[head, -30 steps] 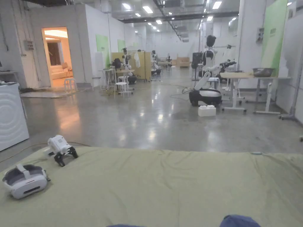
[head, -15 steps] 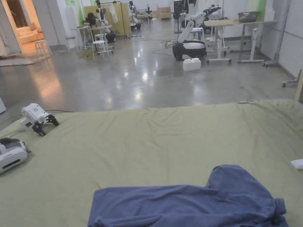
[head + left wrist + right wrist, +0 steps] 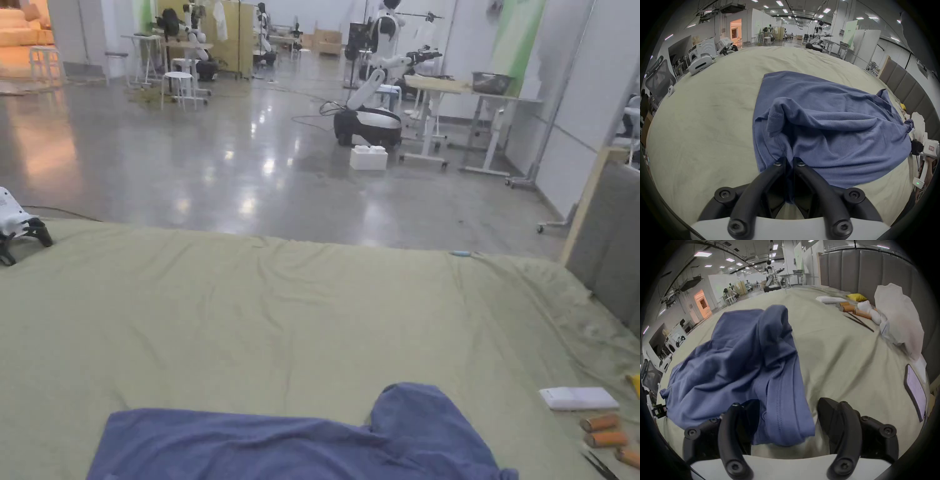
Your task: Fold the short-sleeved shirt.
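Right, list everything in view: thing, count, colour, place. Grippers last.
shirt: one, blue, crumpled on the near part of the bed
bed sheet: one, pale green, under everything
headset: one, white, far left of bed
spare gripper: one, white and black, far left edge
flat box: one, white, right side
tubes: three, orange, right side
phone: one, dark, near right edge
pillow: one, white, by headboard
left gripper: fingers shut on shirt
right gripper: fingers apart, shirt hem between them
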`<act>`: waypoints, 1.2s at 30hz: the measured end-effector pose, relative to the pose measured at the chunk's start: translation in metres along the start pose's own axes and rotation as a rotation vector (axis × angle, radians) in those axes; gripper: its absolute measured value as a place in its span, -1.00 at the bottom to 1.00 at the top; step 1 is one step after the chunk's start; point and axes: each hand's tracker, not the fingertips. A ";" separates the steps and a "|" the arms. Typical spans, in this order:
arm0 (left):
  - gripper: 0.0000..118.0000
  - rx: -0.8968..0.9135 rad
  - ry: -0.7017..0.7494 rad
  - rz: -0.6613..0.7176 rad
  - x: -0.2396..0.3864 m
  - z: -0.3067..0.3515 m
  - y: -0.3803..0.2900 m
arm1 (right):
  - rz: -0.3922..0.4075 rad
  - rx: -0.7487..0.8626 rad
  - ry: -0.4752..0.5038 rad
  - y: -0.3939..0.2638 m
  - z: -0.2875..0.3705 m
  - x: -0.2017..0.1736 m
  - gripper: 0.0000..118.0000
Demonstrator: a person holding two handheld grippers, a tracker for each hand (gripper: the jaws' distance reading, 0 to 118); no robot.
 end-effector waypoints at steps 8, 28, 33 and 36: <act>-1.00 0.019 -0.053 0.049 -0.006 0.028 0.009 | 0.013 0.081 -0.007 0.004 0.045 -0.009 -0.85; 0.40 -0.052 -0.106 0.038 -0.031 0.140 -0.112 | 0.098 -0.006 -0.072 -0.122 0.175 0.012 0.30; 0.52 0.439 0.030 -0.033 -0.014 0.214 -0.093 | 0.050 0.268 0.081 -0.092 0.226 0.016 0.36; 0.53 0.719 0.016 -0.118 0.018 0.287 -0.070 | 0.044 0.504 0.201 -0.069 0.279 0.000 0.36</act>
